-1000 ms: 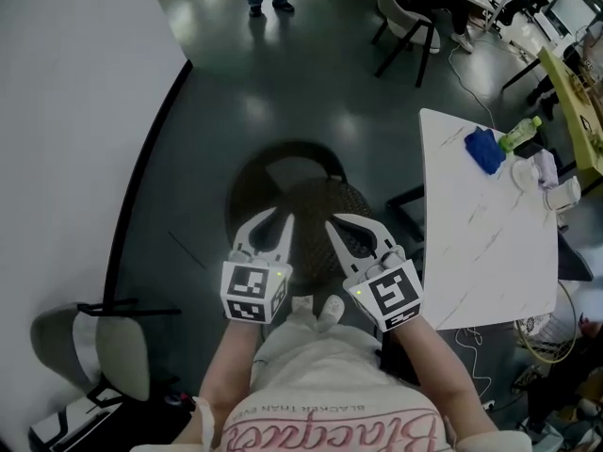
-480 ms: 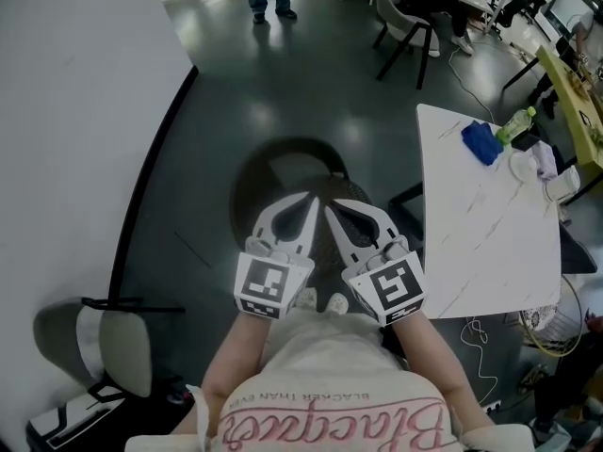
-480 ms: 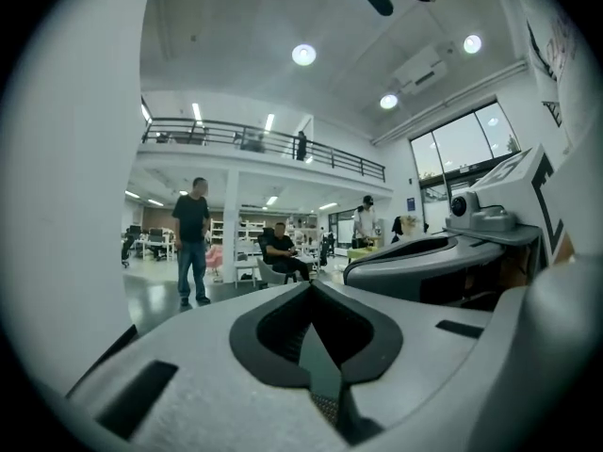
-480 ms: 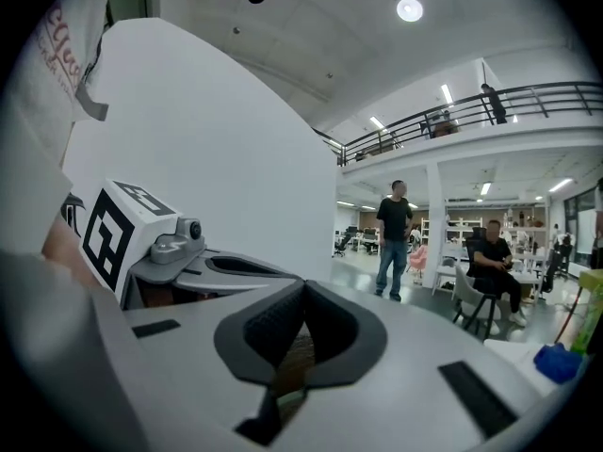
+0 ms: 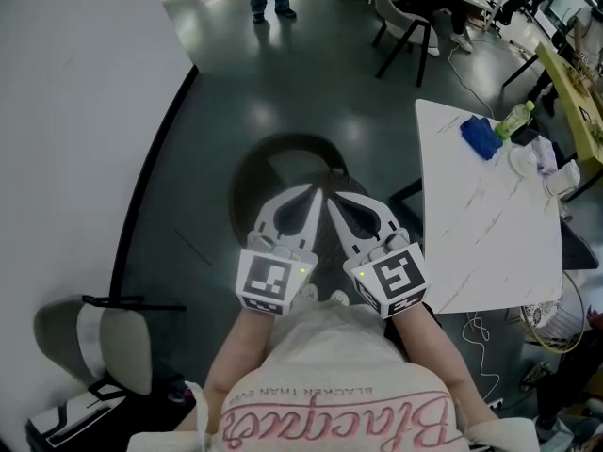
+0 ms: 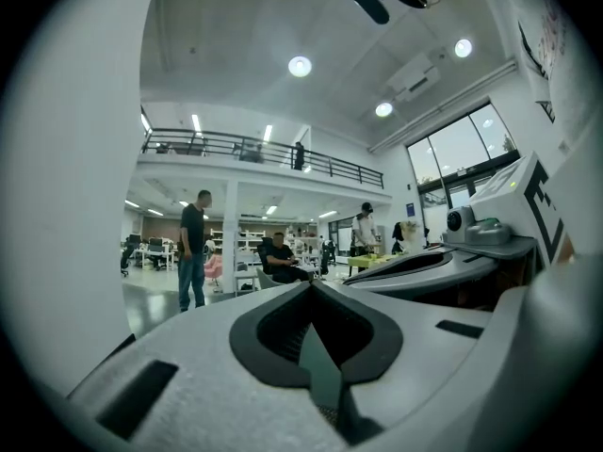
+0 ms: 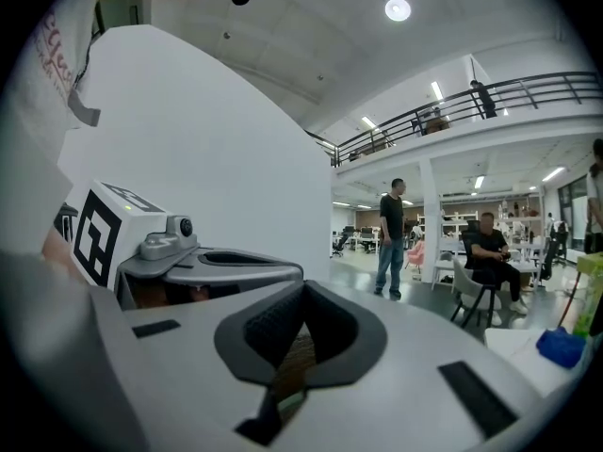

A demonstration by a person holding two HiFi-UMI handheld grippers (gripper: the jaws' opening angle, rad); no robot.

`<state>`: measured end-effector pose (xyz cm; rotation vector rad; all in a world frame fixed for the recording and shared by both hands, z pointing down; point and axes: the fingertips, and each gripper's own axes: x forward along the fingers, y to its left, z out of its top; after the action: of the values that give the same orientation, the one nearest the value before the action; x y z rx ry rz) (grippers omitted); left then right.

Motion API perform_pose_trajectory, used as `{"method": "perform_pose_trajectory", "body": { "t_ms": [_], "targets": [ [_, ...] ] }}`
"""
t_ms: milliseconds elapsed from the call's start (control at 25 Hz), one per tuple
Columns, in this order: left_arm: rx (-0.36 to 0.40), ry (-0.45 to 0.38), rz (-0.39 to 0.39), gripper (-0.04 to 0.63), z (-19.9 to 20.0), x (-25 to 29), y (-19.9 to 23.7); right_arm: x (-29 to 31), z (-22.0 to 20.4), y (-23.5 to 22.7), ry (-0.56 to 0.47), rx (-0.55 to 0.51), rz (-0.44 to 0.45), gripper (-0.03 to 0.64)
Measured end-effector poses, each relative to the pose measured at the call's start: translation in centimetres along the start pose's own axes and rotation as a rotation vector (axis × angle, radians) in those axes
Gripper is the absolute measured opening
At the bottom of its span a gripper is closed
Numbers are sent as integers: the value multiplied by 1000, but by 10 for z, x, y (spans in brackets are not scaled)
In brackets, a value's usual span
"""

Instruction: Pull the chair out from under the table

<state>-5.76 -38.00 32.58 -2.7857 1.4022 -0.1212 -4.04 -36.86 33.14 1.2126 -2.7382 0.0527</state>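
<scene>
Both tongs were shut on nothing, the left gripper (image 5: 313,192) and right gripper (image 5: 331,202) nearly tip to tip above the dark round chair (image 5: 273,163). The chair stood on the floor just left of the white table (image 5: 480,224). It looked light but stiff, and its curved back rim seemed the best hold.

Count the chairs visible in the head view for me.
3. A dark round chair stands mid-floor, pulled clear of the table. A pale chair is at the lower left. A white chair with someone seated is at the top. Others may be hidden among the far desks.
</scene>
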Motion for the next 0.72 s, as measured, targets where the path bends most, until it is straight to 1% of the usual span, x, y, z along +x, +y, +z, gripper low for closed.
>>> {"method": "perform_pose_trajectory", "body": {
  "t_ms": [440, 720],
  "targets": [
    [15, -12, 16, 5, 8, 3, -2, -3, 2, -4, -12, -6, 8, 2],
    [18, 3, 14, 5, 6, 5, -7, -6, -2, -7, 5, 4, -7, 2]
  ]
}}
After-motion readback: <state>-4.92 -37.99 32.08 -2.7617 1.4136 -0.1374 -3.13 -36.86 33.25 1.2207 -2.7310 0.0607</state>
